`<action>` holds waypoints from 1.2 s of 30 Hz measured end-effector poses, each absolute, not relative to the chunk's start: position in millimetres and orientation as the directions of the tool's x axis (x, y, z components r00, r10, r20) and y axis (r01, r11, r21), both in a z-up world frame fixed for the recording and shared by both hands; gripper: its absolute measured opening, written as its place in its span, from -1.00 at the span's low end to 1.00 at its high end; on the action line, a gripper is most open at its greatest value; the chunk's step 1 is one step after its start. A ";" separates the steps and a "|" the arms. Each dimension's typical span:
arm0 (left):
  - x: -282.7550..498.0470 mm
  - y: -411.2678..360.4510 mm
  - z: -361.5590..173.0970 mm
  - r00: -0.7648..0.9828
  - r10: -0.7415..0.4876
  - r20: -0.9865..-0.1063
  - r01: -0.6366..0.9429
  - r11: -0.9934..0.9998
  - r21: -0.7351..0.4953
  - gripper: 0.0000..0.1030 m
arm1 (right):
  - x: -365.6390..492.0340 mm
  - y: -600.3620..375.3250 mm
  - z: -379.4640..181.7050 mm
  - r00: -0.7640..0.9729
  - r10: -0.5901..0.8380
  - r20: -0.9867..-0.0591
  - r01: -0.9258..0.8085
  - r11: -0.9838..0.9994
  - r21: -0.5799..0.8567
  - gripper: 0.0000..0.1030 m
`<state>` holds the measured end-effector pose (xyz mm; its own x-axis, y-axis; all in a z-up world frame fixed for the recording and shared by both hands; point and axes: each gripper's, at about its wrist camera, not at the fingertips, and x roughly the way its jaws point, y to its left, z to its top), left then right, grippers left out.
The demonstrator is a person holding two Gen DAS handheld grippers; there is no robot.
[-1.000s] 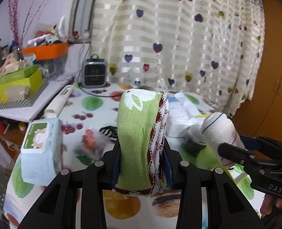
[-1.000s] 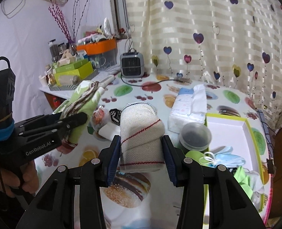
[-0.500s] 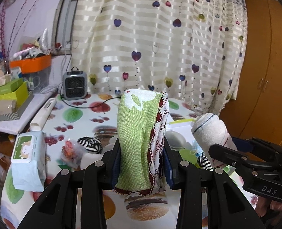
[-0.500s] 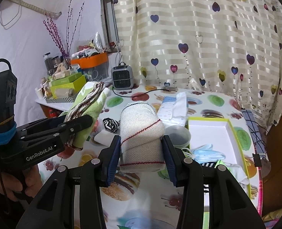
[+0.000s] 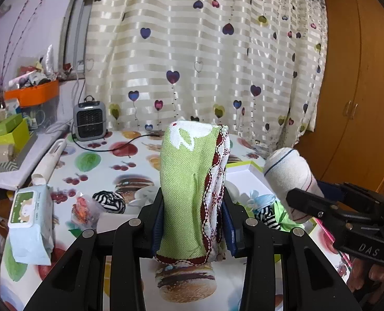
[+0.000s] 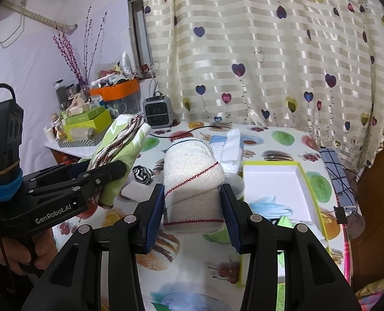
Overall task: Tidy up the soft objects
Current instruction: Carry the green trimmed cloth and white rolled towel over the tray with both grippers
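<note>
Above the fruit-print table: two rolled cloths are held up, one in each gripper.
Left gripper (image 5: 193, 223): clamped on a green folded cloth (image 5: 186, 189) with a dark red scalloped edge, which stands upright between the blue pads.
Right gripper (image 6: 193, 211): pinched on a white rolled towel (image 6: 192, 181) with a red stitched line, held off the tablecloth (image 6: 282, 140).
Cloths relative to each other: in the left wrist view the white towel is seen at 3 o'clock of the green one, near but apart.
Box: a white box with a yellow-green rim (image 6: 302, 176) is seen at 3 o'clock of the white towel, open-topped, with a light blue item (image 6: 269, 206) lying at its near end.
Ahead of the towel: a tissue pack (image 6: 231, 145) is partly hidden at 1 o'clock behind the roll.
Left side clutter: a wet-wipe pack (image 5: 29, 223) lies at 9 o'clock of the green cloth; a black-and-white striped bundle (image 5: 109, 202) sits between them.
Far edge: a small grey heater (image 5: 89, 120) is set at 11 o'clock, before the heart-print curtain (image 5: 205, 59), its black cord trailing across the table.
Side shelf: green boxes (image 6: 88, 123) and an orange tray (image 6: 116, 90) are stacked at 10 o'clock.
Hands: fingers (image 6: 23, 254) are wrapped round the left handle.
</note>
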<state>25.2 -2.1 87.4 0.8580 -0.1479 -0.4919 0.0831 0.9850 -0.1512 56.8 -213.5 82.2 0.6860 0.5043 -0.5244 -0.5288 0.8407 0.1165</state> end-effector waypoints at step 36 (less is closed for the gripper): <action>86.2 -86.1 76.2 0.800 -0.264 -0.538 0.236 0.964 -0.123 -0.29 | 102.4 -310.6 68.9 0.755 0.395 -0.523 -0.341 0.918 0.201 -0.13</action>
